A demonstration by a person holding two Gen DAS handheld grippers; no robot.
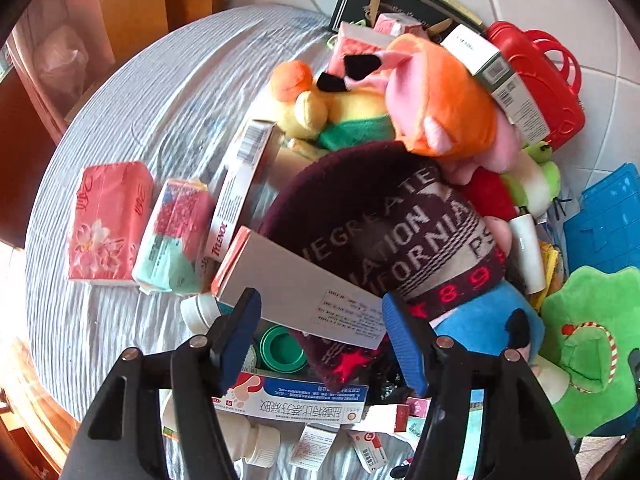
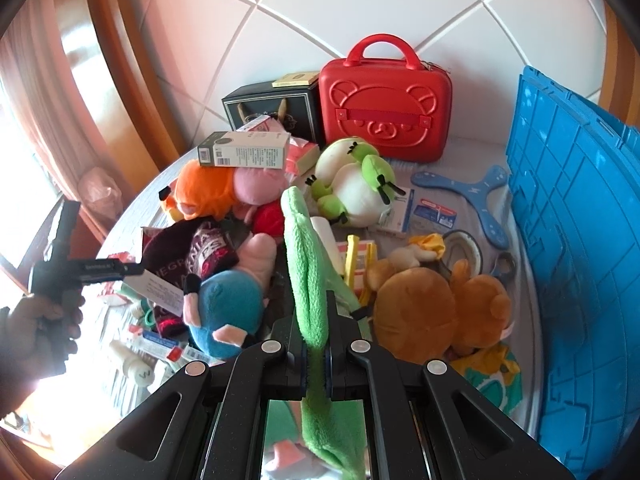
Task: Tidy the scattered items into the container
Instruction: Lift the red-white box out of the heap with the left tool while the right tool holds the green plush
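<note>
The left black two-finger gripper with blue ribbed pads (image 1: 322, 332) fills the lower middle of its own view, pointing steeply downward, jaws standing apart with nothing pressed between the pads. In the right wrist view the same tool shows at the left edge, gripped by a person's hand (image 2: 38, 330) at lower left. The right black gripper (image 2: 316, 364) sits at bottom centre of its view, jaws closed tight, pinching a fold of fuzzy green cloth (image 2: 306, 264).
</note>
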